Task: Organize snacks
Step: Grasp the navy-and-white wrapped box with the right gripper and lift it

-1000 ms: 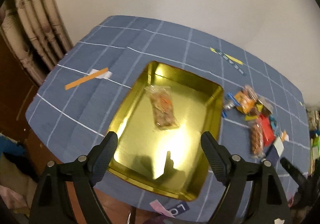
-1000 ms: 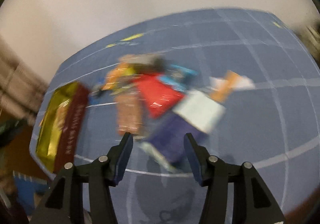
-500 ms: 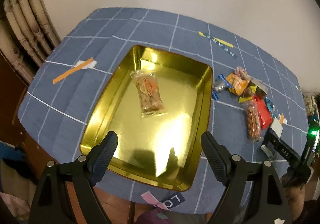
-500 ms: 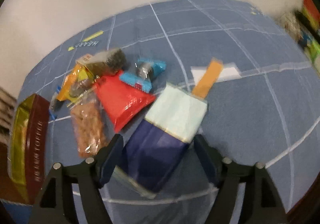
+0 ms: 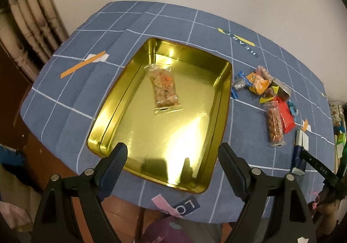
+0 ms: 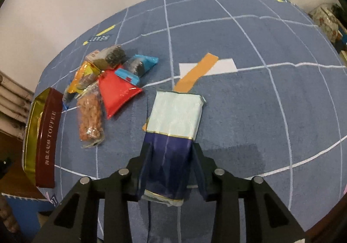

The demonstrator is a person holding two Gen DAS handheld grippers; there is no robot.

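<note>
snacks were the business here, and the right gripper [image 6: 172, 160] had just been closing, its jaws now pinched on the dark end of a navy-and-pale-blue packet [image 6: 173, 132] whose pale end lay out on the blue checked tablecloth [image 6: 271, 95]. just beyond that packet an orange strip crossed a white paper slip [image 6: 206, 69]. to its left sat a loose heap: a red pouch [image 6: 117, 93], a clear bag of nuts [image 6: 90, 119], an orange wrapper [image 6: 83, 78], a blue-ended sweet [image 6: 138, 67] and a dark clear-wrapped piece [image 6: 108, 58]. at the left edge stood the maroon side of a gold tin [image 6: 46, 134], printed "toffee" after some characters too small to read. the left gripper [image 5: 172, 161] hung released over that gold tin [image 5: 225, 99], jaws wide with nothing between them; the tin held a single clear packet of nuts [image 5: 164, 89] with an orange label. on the cloth behind was a tag reading "heart" [image 5: 243, 44], and at the near edge a label [image 5: 186, 206] showing "lo".
</note>
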